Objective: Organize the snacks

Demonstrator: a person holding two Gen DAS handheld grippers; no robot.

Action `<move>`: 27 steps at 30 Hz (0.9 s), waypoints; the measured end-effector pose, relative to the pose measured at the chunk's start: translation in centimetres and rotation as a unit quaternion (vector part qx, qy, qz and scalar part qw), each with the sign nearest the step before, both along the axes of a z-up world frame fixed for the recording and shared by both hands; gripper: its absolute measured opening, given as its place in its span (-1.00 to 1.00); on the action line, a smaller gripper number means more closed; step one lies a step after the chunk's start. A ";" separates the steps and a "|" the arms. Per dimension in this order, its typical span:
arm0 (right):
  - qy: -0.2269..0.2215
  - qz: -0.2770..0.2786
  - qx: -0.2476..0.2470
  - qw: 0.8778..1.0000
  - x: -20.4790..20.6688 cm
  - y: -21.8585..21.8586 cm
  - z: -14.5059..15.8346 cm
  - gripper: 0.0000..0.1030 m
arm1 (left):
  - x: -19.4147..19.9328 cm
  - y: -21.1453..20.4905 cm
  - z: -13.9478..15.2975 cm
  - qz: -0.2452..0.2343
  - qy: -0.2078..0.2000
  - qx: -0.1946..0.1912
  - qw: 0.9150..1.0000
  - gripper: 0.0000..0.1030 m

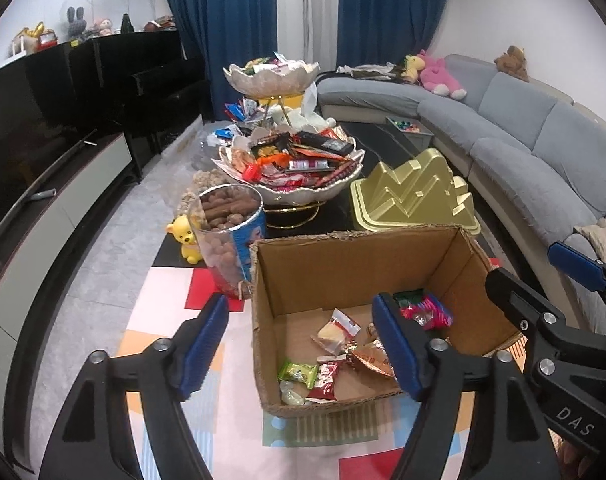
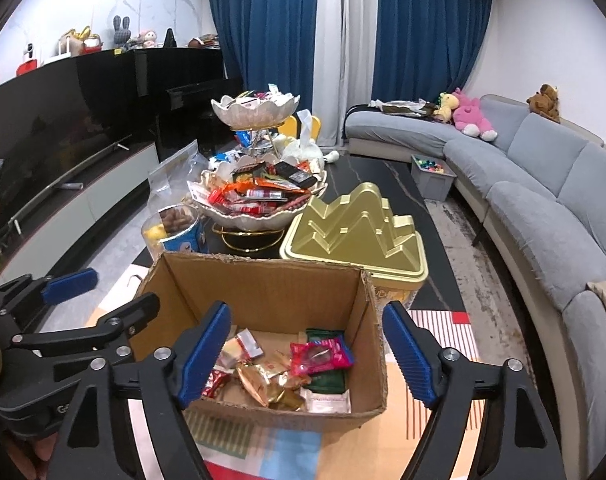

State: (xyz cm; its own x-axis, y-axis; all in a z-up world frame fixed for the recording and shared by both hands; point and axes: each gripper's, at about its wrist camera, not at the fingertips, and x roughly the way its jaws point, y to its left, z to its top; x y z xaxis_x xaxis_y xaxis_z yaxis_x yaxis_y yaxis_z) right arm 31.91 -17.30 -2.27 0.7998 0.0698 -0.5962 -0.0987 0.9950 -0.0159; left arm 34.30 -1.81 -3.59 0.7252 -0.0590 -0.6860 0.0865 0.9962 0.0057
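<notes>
1. The grey sofa [image 2: 543,184] curves along the right side of the room, with plush toys [image 2: 473,116] on its far part.
2. The dark worktop [image 2: 367,172] stands in front of me, and a coloured mat [image 1: 171,308] covers its near end.
3. The cardboard box [image 1: 303,268] stands open on the mat, just below both my tongs.
4. The gold mountain-shaped lid [image 2: 355,232] lies behind the box, at its right far corner.
5. The tiered bowl [image 1: 299,192] stands behind the box to the left; its lower tier is heaped with wrapped snacks and its upper tier [image 1: 271,74] also holds some.
6. A clear jar [image 1: 227,236] of brown sweets stands just beside the left far corner of the box, and a small yellow bear [image 1: 187,240] is to the left of it.
7. My left tongs [image 1: 303,344] are open with nothing between the blue pads; one pad is over the box, the other is outside its left wall.
8. My right tongs [image 2: 307,356] are open too and grip nothing; they hang over the near part of the box.
9. The snacks [image 2: 271,376] lie loose on the box floor, mostly toward the near wall.
10. Among them I see a pink packet [image 2: 321,356], a gold wrapper [image 2: 259,380] and a small green packet [image 1: 297,372].
</notes>
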 end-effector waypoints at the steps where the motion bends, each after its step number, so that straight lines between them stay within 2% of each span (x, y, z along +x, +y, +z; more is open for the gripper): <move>1: -0.001 0.000 0.000 1.000 -0.2 0.0 0.1 0.55 | -0.2 0.1 0.2 0.000 -0.003 0.001 1.000 0.48; 8: -0.007 -0.005 -0.001 1.000 -1.7 0.0 1.1 0.56 | -2.1 0.5 1.9 0.004 -0.023 0.009 1.000 0.57; 11: -0.010 -0.012 0.002 1.000 -2.5 -0.2 1.5 0.67 | -2.8 0.7 2.3 0.005 -0.024 0.008 1.000 0.59; 18: -0.016 -0.016 0.004 1.000 -4.4 -0.4 2.3 0.68 | -4.9 1.0 3.1 0.006 -0.032 0.006 0.999 0.67; 27: -0.024 -0.021 0.011 0.999 -7.0 -0.7 3.1 0.68 | -7.4 0.9 3.8 0.003 -0.039 0.011 0.999 0.68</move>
State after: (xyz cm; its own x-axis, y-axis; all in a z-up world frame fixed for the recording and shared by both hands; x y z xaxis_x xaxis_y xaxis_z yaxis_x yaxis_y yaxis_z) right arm 24.89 -18.01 0.80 0.8300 0.0475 -0.5557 -0.0556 0.9985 0.0023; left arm 26.90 -0.92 0.26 0.7768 -0.0408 -0.6284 0.0793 0.9963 0.0334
